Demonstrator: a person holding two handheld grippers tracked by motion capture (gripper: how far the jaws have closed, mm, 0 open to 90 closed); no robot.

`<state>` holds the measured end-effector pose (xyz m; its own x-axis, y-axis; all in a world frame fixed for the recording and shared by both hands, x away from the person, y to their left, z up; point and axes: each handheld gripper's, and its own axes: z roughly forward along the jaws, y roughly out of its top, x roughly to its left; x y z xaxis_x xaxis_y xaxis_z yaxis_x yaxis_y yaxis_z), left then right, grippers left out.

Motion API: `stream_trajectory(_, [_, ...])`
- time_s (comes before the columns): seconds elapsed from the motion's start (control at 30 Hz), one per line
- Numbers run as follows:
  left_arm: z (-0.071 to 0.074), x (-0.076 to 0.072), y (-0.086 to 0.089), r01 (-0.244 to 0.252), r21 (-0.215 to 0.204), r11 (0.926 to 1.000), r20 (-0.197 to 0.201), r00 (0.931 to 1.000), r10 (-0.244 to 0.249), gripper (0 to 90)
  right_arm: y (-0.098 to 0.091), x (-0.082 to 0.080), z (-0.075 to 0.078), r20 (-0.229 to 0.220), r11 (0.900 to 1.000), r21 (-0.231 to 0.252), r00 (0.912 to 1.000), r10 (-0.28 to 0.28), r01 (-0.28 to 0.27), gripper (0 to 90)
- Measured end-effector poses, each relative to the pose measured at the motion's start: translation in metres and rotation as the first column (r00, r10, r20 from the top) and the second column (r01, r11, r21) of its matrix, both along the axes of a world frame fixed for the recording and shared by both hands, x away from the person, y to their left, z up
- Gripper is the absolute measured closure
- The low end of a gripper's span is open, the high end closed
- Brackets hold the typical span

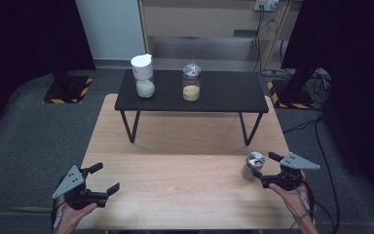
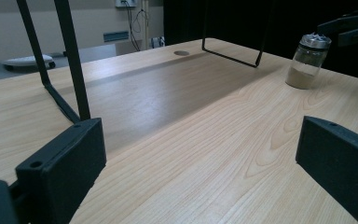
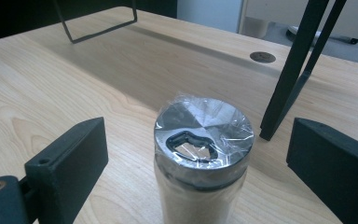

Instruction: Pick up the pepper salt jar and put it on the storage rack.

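Observation:
A small glass jar (image 1: pixel 251 165) with a steel lid wrapped in film and tan powder inside stands on the wooden table (image 1: pixel 185 185) at the right. My right gripper (image 1: pixel 266 166) is open around it. In the right gripper view the jar (image 3: pixel 203 140) stands upright between the two black jaws, with a gap on each side. At the table's near left corner my left gripper (image 1: pixel 106 177) is open and holds nothing. The left gripper view shows its jaws wide apart above bare wood, with the jar (image 2: pixel 307 60) and the other gripper (image 2: pixel 349 28) far off.
A low black stand (image 1: pixel 224 95) on thin metal legs spans the back of the table. On it are a white-lidded jar of white powder (image 1: pixel 143 78) and a steel-lidded jar of yellowish powder (image 1: pixel 191 83). One stand leg (image 3: pixel 298 70) rises just beyond the right gripper.

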<state>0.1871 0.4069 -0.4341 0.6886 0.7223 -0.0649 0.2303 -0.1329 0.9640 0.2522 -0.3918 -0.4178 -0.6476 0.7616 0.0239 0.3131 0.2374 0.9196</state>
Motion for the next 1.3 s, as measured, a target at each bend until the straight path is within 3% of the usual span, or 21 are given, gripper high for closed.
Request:
stream_trajectory(0.63, [0.0, 0.0, 0.0, -0.003, 0.004, 1.0, -0.001, 1.0, 0.003, 0.4, -0.003, 0.024, -0.012, -0.035, 0.9996, -0.006, 0.999, 0.028, -0.028, 14.5])
stream_trajectory(0.97, [0.0, 0.0, 0.0, -0.004, 0.005, 1.0, -0.001, 1.0, 0.004, 0.4, -0.002, 0.029, -0.017, -0.001, 0.9967, -0.032, 0.9972, 0.075, -0.075, 28.2])
stream_trajectory(1.07, [0.0, 0.0, 0.0, -0.004, 0.004, 1.0, -0.001, 1.0, 0.004, 0.4, -0.004, 0.029, -0.018, 0.004, 0.9963, -0.017, 0.9964, 0.084, -0.084, 33.1])
stream_trajectory(1.3, [0.0, 0.0, 0.0, -0.004, 0.005, 1.0, -0.001, 1.0, 0.004, 0.4, -0.007, 0.03, -0.02, 0.005, 0.996, 0.002, 0.996, 0.089, -0.089, 34.9])
